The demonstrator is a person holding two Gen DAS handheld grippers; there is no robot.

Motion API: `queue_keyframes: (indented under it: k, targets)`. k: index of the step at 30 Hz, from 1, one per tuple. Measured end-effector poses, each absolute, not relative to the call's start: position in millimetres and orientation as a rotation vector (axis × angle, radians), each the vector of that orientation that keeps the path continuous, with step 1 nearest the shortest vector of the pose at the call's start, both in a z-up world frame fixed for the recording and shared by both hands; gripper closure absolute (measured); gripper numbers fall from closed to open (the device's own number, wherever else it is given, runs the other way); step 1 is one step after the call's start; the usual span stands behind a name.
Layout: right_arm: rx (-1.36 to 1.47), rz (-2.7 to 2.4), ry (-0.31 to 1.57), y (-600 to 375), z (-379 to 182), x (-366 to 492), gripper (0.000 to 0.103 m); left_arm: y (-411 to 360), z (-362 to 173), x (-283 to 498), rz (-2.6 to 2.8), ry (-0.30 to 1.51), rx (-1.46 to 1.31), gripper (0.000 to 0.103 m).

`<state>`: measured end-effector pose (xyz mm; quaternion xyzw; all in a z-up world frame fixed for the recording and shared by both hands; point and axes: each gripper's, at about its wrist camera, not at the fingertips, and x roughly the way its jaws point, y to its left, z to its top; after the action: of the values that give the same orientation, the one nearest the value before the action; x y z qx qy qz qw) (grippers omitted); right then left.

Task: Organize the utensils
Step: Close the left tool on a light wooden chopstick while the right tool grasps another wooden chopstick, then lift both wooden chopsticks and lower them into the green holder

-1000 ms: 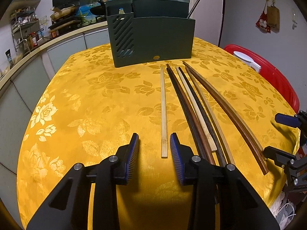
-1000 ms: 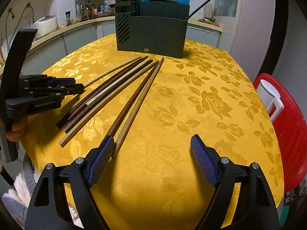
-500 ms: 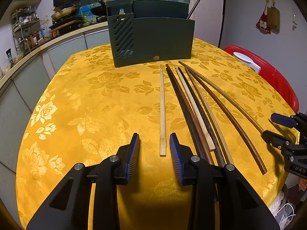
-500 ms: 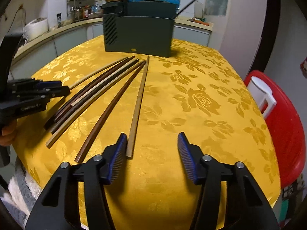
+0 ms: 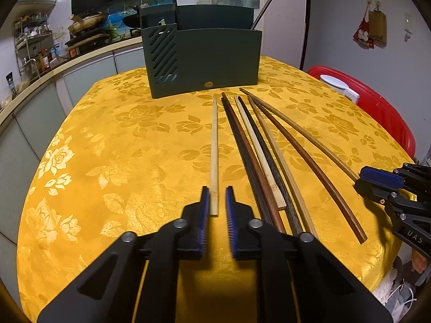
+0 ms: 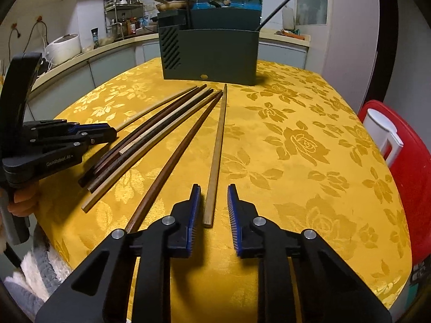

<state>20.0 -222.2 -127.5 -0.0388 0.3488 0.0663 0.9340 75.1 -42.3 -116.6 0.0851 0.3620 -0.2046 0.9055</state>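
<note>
**Left gripper.** The left gripper (image 5: 216, 188) is pointing down at the yellow tablecloth (image 5: 121, 148). Its jaws are standing almost together. The near end of the pale chopstick (image 5: 214, 145) is lying between the blue pads (image 5: 205, 204), and only a thin strip of cloth is showing on either side of it. The grip is reading as closed on this chopstick, which is still lying flat on the cloth. The chopstick is running straight ahead from the fingertips toward the dark green holder (image 5: 204, 62). The holder is standing upright at the far end of the table, directly ahead of the tool.

**Right gripper.** The right gripper (image 6: 214, 185) is also tilting down at the cloth. Its jaws are closing. The near end of the tan chopstick (image 6: 217, 145) is lying between them, nearer the left pad. Cloth is showing on both sides of it, so the pads are not pressing on it. This chopstick is also pointing forward from the tips toward the holder.

**Remaining utensils.**
- A dark brown chopstick (image 6: 172, 167) is lying just to the left of the right gripper's left finger and passing under it.
- A bundle of chopsticks (image 5: 258, 156) is lying just to the right of the left gripper's right finger, packed side by side and fanning toward the holder.
- One dark utensil handle (image 5: 262, 10) is sticking out of the holder's right end at a slant.
</note>
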Motion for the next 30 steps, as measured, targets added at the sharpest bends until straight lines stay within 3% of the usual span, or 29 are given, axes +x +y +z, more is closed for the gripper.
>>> queue_keyframes:
  k: [4, 14, 30]
  targets:
    - [-0.083, 0.148, 0.706, -219.7, -127.9, 18.6, 0.093, -40.5, -116.4, 76.5, -0.426, 0.755, 0.151, 0.097]
    - [-0.049, 0.123, 0.719, -230.4, -120.2, 22.0, 0.096, -36.3, -105.3, 76.3, -0.412, 0.733, 0.149, 0.097]
    - [0.025, 0.147, 0.494, -260.7, -8.1, 21.6, 0.096, -3.2, 4.8, 69.4, -0.369, 0.516, 0.128, 0.097]
